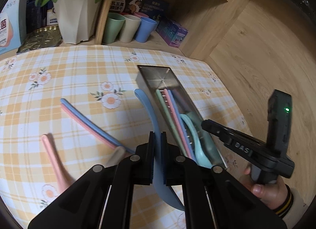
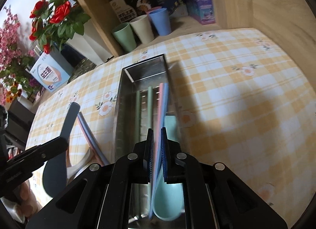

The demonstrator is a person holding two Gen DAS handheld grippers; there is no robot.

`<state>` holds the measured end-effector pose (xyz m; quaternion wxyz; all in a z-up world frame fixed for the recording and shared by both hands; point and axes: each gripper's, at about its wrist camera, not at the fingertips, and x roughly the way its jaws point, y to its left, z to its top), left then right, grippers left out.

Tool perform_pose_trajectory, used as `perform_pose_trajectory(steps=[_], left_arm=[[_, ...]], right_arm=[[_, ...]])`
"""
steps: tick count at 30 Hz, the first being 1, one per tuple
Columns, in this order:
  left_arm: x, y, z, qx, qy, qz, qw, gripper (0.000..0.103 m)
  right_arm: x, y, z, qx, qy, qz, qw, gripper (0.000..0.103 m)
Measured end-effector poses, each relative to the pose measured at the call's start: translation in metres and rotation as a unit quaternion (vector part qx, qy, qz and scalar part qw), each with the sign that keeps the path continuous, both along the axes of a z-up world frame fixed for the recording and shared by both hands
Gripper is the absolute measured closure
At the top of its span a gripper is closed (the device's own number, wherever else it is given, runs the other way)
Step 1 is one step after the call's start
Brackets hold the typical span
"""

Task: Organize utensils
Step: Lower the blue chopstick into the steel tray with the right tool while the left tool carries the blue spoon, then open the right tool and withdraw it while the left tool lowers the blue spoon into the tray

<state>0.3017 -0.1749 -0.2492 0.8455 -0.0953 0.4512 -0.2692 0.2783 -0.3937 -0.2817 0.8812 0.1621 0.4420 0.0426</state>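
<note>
My left gripper (image 1: 158,133) is shut on the handle of a blue spoon (image 1: 150,110), held just left of the steel tray (image 1: 158,77). In the tray lie green, pink and blue chopsticks (image 1: 173,110) and a teal spoon (image 1: 197,146). My right gripper (image 1: 203,124), held by a hand, hangs over the tray's right rim, apart from the sticks. In the right wrist view its jaws (image 2: 157,130) stand shut to a thin slit, through which the pink and blue chopsticks (image 2: 165,98) below show. A loose blue and pink chopstick pair (image 1: 88,122) and a pink spoon (image 1: 53,160) lie on the cloth.
A pale spoon (image 2: 83,161) lies by the loose pair. Green, beige and blue cups (image 1: 126,29) stand in a wooden shelf behind the table, beside boxes (image 1: 173,31) and a white plant pot (image 1: 77,19). A wooden wall (image 1: 266,51) bounds the right side.
</note>
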Motion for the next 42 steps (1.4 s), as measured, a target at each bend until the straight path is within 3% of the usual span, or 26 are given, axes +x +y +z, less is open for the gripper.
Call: perform_pose_trajectory(steps=[3, 5, 6, 7, 8, 16, 24, 36, 42], left_arm=[[0.002, -0.016, -0.002, -0.004, 0.006, -0.009, 0.9999, 0.097], [0.003, -0.026, -0.003, -0.008, 0.008, -0.016, 0.9998, 0.097], [0.004, -0.034, -0.004, -0.011, 0.010, -0.022, 0.9997, 0.097], [0.004, -0.039, -0.004, -0.013, 0.011, -0.025, 0.9995, 0.097], [0.005, -0.046, -0.005, -0.015, 0.014, -0.030, 0.9994, 0.097], [0.015, -0.091, -0.020, -0.036, 0.052, -0.049, 0.9968, 0.097], [0.018, -0.115, -0.035, 0.012, 0.058, -0.049, 0.9970, 0.097], [0.023, -0.125, -0.051, 0.032, 0.078, -0.062, 0.9945, 0.097], [0.021, -0.125, -0.047, 0.036, 0.075, -0.078, 0.9934, 0.084]], right_arm=[[-0.009, -0.015, 0.005, -0.009, 0.000, -0.018, 1.000, 0.094], [-0.014, -0.025, 0.006, -0.011, 0.001, -0.030, 0.999, 0.089], [-0.017, -0.031, 0.007, -0.014, 0.001, -0.038, 0.999, 0.076], [-0.020, -0.035, 0.008, -0.016, -0.002, -0.042, 0.999, 0.054], [-0.023, -0.039, 0.010, -0.019, -0.008, -0.049, 0.999, 0.046], [-0.035, -0.062, 0.013, -0.017, -0.012, -0.071, 0.997, 0.042], [-0.041, -0.075, 0.013, -0.011, -0.014, -0.085, 0.996, 0.042], [-0.044, -0.077, 0.009, -0.001, -0.010, -0.092, 0.996, 0.042], [-0.046, -0.073, 0.007, 0.004, -0.007, -0.092, 0.996, 0.042]])
